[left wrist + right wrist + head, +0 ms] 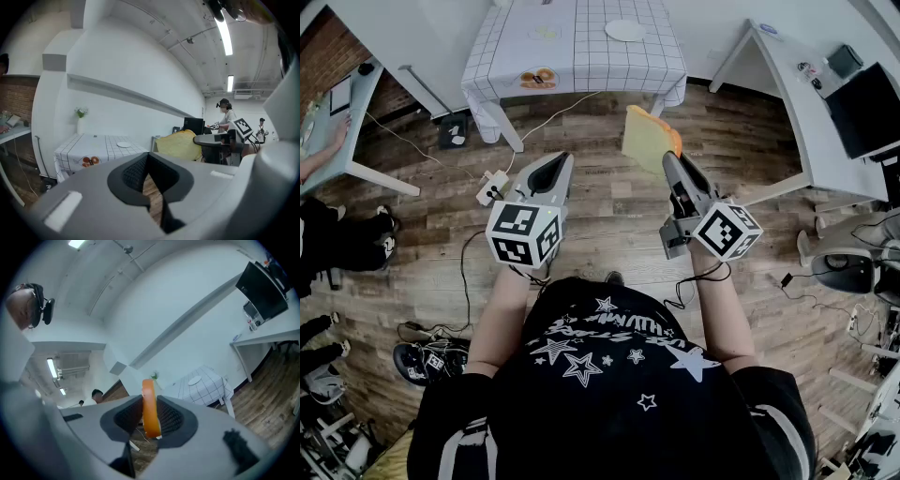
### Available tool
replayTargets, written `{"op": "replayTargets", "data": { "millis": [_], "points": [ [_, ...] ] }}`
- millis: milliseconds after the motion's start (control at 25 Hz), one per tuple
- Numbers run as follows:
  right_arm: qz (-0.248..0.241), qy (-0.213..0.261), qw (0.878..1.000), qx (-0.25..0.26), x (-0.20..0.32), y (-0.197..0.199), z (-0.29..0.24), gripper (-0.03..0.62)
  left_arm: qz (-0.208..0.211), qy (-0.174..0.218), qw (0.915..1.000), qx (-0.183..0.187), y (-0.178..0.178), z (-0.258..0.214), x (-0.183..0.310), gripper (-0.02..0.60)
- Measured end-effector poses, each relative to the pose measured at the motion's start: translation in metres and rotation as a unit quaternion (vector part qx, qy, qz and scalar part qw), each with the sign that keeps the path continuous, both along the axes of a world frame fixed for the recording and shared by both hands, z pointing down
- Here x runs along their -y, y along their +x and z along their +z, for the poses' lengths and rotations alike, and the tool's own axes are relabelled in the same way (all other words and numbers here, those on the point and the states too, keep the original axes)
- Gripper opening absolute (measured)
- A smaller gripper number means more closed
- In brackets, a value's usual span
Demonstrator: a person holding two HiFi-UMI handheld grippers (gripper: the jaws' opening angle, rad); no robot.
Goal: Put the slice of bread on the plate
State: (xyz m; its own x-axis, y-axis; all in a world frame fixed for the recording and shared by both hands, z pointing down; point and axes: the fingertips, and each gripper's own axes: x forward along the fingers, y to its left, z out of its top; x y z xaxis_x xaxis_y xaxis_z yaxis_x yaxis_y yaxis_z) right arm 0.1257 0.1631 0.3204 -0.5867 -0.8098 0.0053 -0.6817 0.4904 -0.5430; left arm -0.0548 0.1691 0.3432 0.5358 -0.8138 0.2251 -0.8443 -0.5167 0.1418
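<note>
Head view: the right gripper [672,157] carries the slice of bread [645,139] over wood flooring, short of the checked table [581,58] bearing the white plate [625,30]. Left gripper view: the left gripper [149,161] has its jaws drawn together, empty. Right gripper view: jaws clamp the slice, seen edge-on, long axis upright.

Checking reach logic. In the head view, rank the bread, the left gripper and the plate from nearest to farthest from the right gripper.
1. Bread: clamped in the right gripper, at its tip.
2. Left gripper: alongside, to the left, at about the same height.
3. Plate: well ahead, on the far part of the checked table.
</note>
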Motion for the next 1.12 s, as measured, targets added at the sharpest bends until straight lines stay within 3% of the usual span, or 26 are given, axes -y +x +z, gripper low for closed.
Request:
{"op": "replayTargets", "data": {
  "millis": [240, 640, 1120],
  "points": [
    [-0.006, 0.008, 1.000, -0.028, -0.002, -0.027, -0.001, 0.097, -0.003, 0.005, 1.0000, -0.001, -0.019, -0.002, 0.007, 0.008],
    [0.005, 0.006, 0.997, -0.074, -0.001, -0.038, -0.001, 0.097, 0.007, 0.007, 0.9999, -0.005, -0.027, -0.005, 0.014, 0.008],
    [0.001, -0.005, 0.997, -0.083, -0.009, -0.062, 0.007, 0.097, 0.014, -0.006, 0.9998, -0.009, -0.045, 0.006, 0.008, 0.009]
  ]
}}
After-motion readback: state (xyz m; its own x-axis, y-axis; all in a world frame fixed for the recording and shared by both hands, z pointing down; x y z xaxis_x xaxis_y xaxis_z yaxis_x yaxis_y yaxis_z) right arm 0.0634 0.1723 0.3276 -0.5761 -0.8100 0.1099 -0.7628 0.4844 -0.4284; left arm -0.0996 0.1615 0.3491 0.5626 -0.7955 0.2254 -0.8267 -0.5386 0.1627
